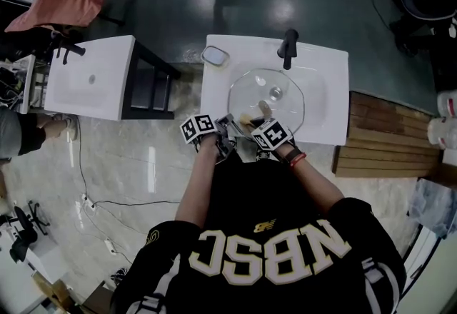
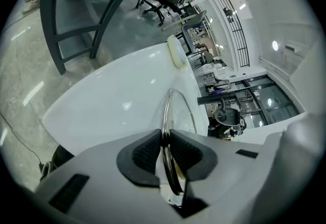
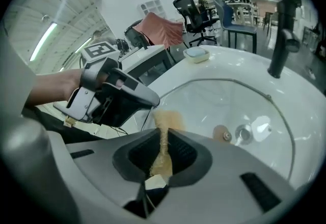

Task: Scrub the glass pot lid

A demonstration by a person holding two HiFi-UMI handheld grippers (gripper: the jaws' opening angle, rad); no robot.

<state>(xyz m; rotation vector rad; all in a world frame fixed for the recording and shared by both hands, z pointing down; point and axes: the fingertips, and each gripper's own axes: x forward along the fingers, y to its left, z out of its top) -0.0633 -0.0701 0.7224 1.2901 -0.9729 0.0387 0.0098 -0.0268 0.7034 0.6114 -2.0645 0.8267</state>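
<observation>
A round glass pot lid with a metal rim is held over the white sink basin. My left gripper is shut on the lid's near rim; in the left gripper view the rim runs edge-on between the pads of that gripper. My right gripper is shut on a tan scrubbing pad, which sticks up between its jaws and lies against the lid. The right gripper view also shows the left gripper clamped at the lid's left edge.
A black faucet stands at the back of the basin, with a soap dish to its left. A second white sink is further left. A wooden pallet lies to the right. The drain shows through the glass.
</observation>
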